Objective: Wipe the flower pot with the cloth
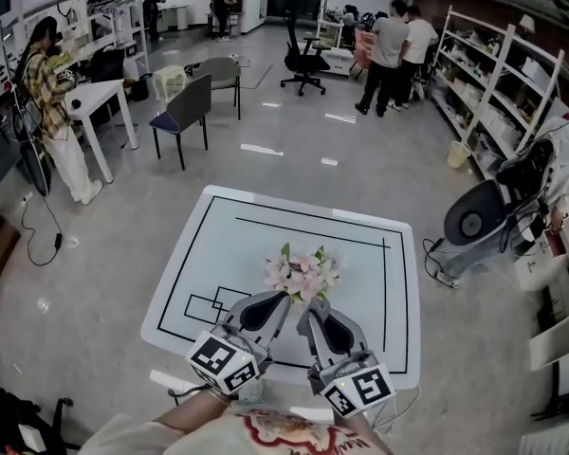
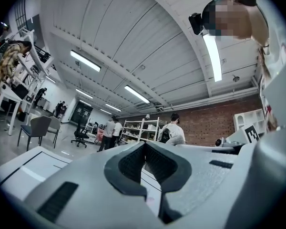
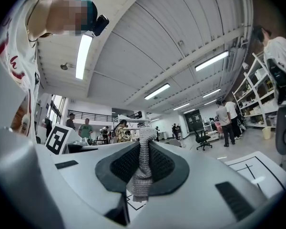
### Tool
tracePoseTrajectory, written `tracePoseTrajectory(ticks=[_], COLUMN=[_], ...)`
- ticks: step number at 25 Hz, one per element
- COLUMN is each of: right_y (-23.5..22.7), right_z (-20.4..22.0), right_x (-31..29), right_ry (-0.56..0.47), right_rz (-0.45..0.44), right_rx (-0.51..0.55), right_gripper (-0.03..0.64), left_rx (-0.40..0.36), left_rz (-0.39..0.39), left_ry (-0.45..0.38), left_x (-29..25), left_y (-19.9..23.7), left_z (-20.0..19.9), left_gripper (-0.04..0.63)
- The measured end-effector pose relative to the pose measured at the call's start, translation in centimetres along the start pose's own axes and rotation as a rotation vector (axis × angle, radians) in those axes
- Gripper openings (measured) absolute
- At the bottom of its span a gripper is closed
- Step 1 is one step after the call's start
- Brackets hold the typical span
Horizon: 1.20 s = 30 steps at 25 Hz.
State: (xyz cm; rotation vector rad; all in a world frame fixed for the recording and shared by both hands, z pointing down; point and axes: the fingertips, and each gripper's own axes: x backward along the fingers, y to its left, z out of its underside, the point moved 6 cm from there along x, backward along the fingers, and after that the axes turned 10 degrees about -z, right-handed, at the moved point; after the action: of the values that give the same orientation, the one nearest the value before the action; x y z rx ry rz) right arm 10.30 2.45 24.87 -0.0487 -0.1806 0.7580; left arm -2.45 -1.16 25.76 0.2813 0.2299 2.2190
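Both grippers sit side by side at the near edge of the table. The right gripper (image 3: 142, 149) has its jaws clamped on a strip of grey knit cloth (image 3: 143, 175), which pokes out both above and below the pads. The left gripper (image 2: 145, 151) has its jaws closed all the way with nothing in them. From the head view, both tips point at the flowers (image 1: 302, 273), a pink and white bunch with a few green leaves. It stands around the middle of the white table (image 1: 218, 245), just past the tips. Whether either tip touches it, can't tell. The pot itself is hidden under the blooms and behind the grippers, so I can't really make it out. The tabletop has black lines taped or drawn on it, a big outline plus small boxes near the left corner. Further out there's a blue-seated chair (image 1: 182, 112) on the far left and a person (image 1: 52, 102) at a white desk. A black office chair (image 1: 303, 60) is far back, with two people (image 1: 398, 50) standing near it. White shelving (image 1: 498, 83) runs along the right wall, and a grey round machine (image 1: 476, 218) is parked right of the table.
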Motion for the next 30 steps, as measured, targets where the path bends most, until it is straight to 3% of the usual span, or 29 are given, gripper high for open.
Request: tracePoseTrajectory(ticks=[14, 18, 24, 30], right_y=[-6.2, -7.1, -9.1, -11.3], right_z=[0.5, 0.4, -1.8, -2.1], right_x=[-7.1, -7.1, -7.0, -7.3], right_ry=[-0.014, -0.015, -0.019, 0.01], right_rz=[0.085, 0.082, 0.057, 0.042], right_rx=[0.007, 0.011, 0.022, 0.037], right_gripper=[0.035, 0.035, 0.035, 0.035], left_rx=[-0.002, 0.034, -0.018, -0.024], left_rz=[0.095, 0.085, 0.056, -0.02], left_ry=[0.046, 0.041, 0.028, 0.038], left_x=[-8.0, -8.9, -10.6, -10.8], left_y=[6.1, 6.5, 5.9, 8.4], left_z=[-0.1, 0.5, -1.2, -1.1], left_gripper=[0.003, 0.003, 0.003, 0.003])
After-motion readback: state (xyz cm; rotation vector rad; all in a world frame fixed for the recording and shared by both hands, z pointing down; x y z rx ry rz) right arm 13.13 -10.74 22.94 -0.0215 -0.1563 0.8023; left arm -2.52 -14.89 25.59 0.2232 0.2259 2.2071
